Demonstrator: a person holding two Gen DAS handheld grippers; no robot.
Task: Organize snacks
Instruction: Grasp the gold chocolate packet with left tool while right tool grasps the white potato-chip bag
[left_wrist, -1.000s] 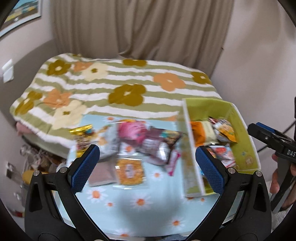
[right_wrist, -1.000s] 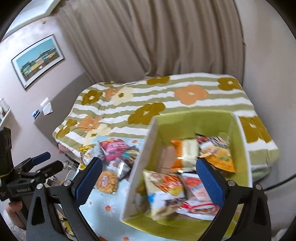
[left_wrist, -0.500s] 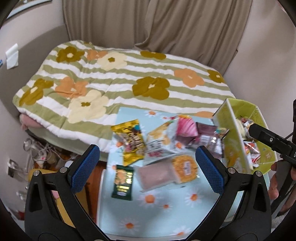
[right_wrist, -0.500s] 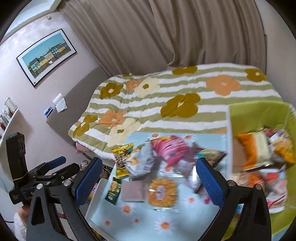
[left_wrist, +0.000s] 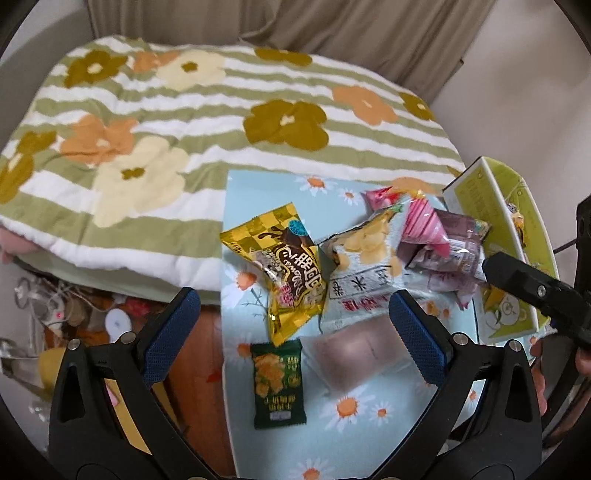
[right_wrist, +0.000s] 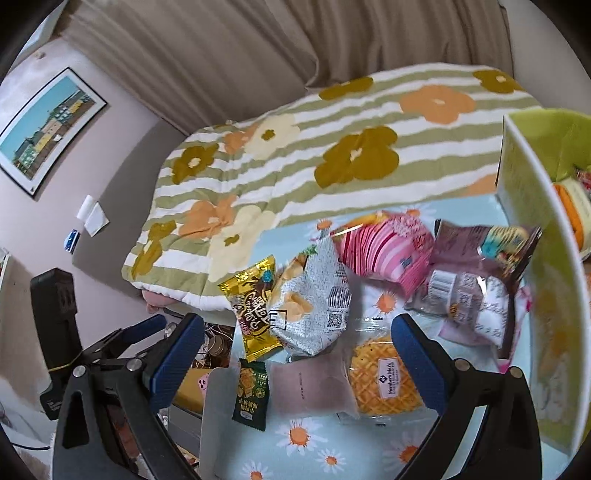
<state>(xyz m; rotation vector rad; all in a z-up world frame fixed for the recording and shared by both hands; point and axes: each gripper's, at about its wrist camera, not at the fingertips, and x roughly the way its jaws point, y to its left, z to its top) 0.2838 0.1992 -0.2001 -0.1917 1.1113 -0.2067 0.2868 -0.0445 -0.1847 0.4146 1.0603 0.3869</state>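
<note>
Both the left tongs (left_wrist: 293, 328) and right tongs (right_wrist: 297, 354) are wide apart and empty above the tabletop (left_wrist: 369, 435). The snacks (left_wrist: 291, 273) overlap left of the green box (right_wrist: 532, 236), so one grasp may pull a neighbour off the edge.

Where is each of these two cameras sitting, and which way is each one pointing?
Left wrist: on the left gripper, above the table's left edge, facing the snacks and bed; its open fingers show, plus the right gripper.
Right wrist: on the right gripper, facing the snacks with the green box at right; its open fingers show, plus the left gripper.
Shared: the yellow packet, dark green packet, green box, bed.
</note>
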